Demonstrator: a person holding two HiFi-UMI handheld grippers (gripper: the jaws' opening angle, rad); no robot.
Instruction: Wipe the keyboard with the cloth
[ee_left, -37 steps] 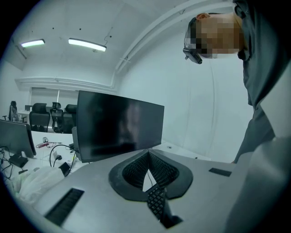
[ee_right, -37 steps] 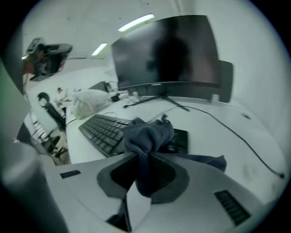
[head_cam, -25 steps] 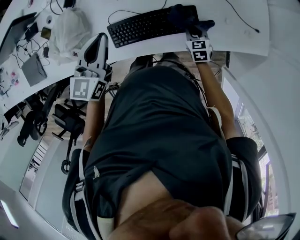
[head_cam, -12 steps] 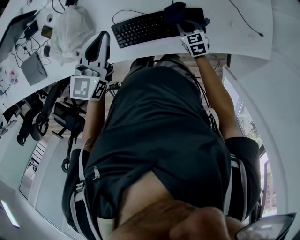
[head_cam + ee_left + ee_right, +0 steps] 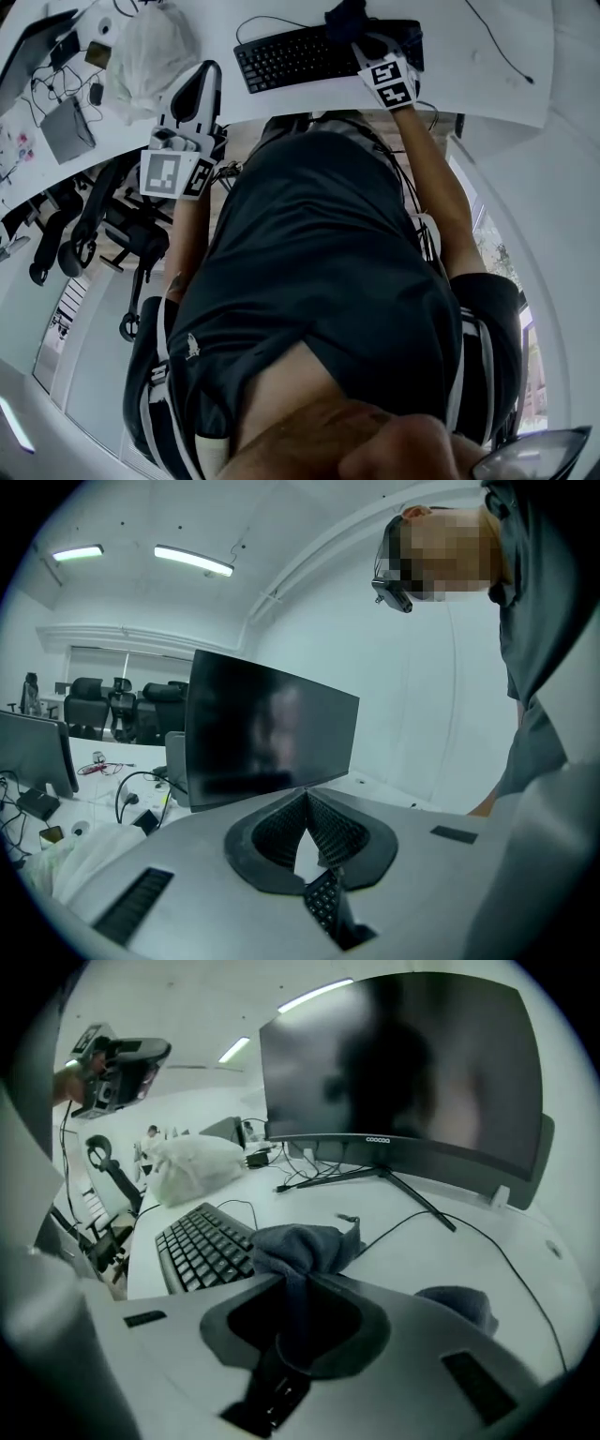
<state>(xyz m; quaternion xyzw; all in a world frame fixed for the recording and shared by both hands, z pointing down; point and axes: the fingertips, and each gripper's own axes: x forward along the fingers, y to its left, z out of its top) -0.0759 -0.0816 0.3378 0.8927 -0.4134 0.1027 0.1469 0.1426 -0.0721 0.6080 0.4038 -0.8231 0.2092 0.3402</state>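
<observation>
A black keyboard (image 5: pixel 291 56) lies on the white desk (image 5: pixel 469 80). A dark cloth (image 5: pixel 345 19) sits bunched on its right part, pinched by my right gripper (image 5: pixel 364 39). In the right gripper view that gripper (image 5: pixel 305 1283) is shut on the grey cloth (image 5: pixel 302 1244), which drapes over the keyboard (image 5: pixel 202 1246) at its right end. My left gripper (image 5: pixel 200 80) hovers at the desk's near edge, left of the keyboard. In its own view the left gripper (image 5: pixel 306 797) has its ribbed pads meeting at the tips, with nothing between them.
A white plastic bag (image 5: pixel 150 52) and small devices with cables (image 5: pixel 66 127) lie left of the keyboard. A curved monitor (image 5: pixel 403 1063) stands behind, its cables (image 5: pixel 441 1222) running across the desk. Office chairs (image 5: pixel 122 234) stand by the desk's left side.
My right gripper has dragged the cloth leftward and farther back across the keyboard's right part. The left gripper has stayed where it was.
</observation>
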